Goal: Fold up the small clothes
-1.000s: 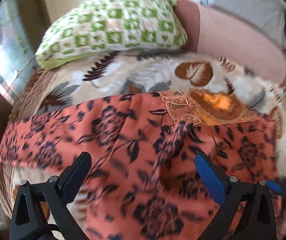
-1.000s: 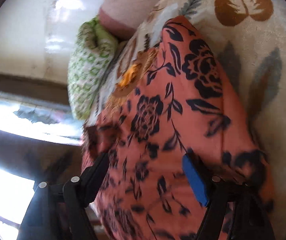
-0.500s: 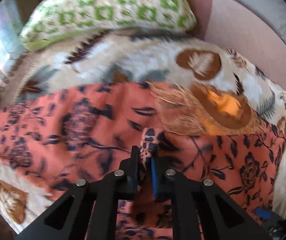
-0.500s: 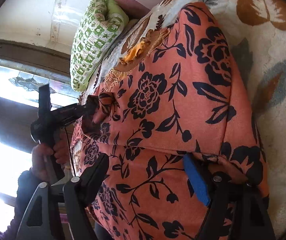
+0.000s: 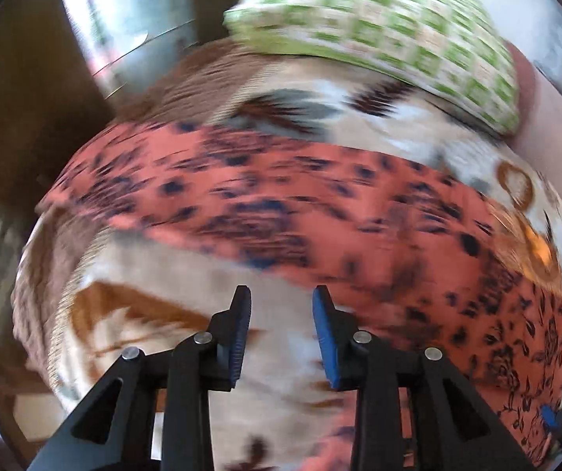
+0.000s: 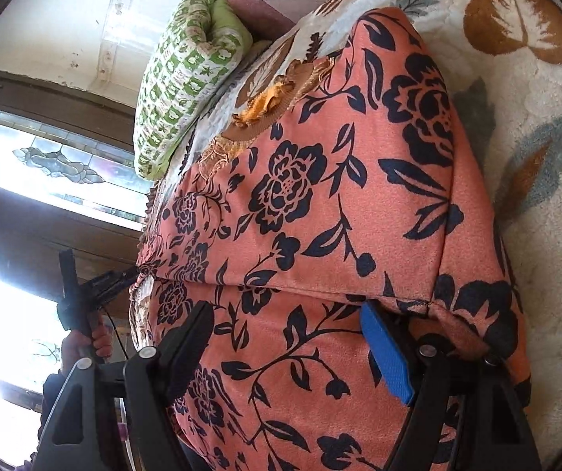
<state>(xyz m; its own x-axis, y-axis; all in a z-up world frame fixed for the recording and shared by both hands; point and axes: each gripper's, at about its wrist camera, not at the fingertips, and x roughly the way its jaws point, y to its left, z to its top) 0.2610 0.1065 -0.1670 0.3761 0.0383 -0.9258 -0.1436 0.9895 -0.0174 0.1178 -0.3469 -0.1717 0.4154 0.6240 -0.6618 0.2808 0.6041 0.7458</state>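
Left gripper (image 5: pixel 281 333) has just been opening — nothing between its jaws; orange floral garment (image 5: pixel 320 212) at twelve o'clock, fold laid. Right gripper (image 6: pixel 288 349) spread wide — pins the garment's edge.

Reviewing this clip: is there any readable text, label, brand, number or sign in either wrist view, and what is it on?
None can be read in either view.
The orange floral garment, the leaf-print blanket and the green checked pillow carry patterns only, no lettering.
The left gripper and right gripper show no markings.
The left wrist view is motion-blurred, so small print there could not be made out.
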